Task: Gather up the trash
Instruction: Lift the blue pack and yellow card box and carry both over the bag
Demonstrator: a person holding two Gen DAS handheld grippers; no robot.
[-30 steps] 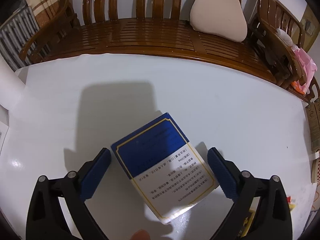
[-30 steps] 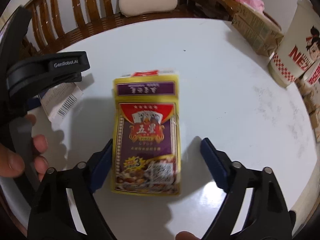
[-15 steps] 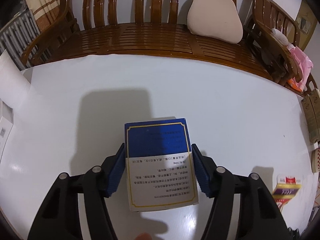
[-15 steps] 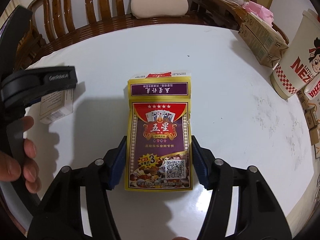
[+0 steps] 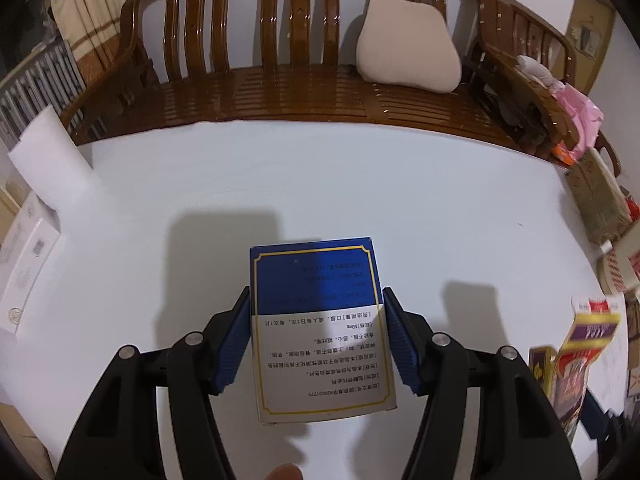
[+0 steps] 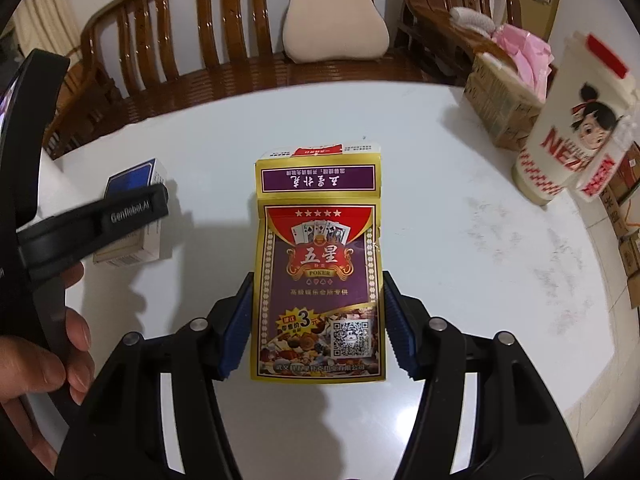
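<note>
My left gripper [image 5: 318, 336] is shut on a blue and white medicine box [image 5: 320, 328] and holds it above the white table [image 5: 360, 184]. My right gripper [image 6: 318, 324] is shut on a yellow and purple poker card box [image 6: 320, 272] with its top flap open. The card box also shows at the right edge of the left wrist view [image 5: 576, 360]. The medicine box [image 6: 132, 216] and the left gripper's black body [image 6: 92, 228] show at the left of the right wrist view.
A wooden bench [image 5: 280, 92] with a beige cushion [image 5: 408, 56] stands behind the table. A large instant noodle cup [image 6: 576, 132] and cardboard boxes [image 6: 500, 108] sit at the table's right. A white paper roll [image 5: 52, 164] lies at the left.
Both grippers closed on their boxes, the medicine box turning square between the left fingers. Both boxes have since lifted slightly off the table.
</note>
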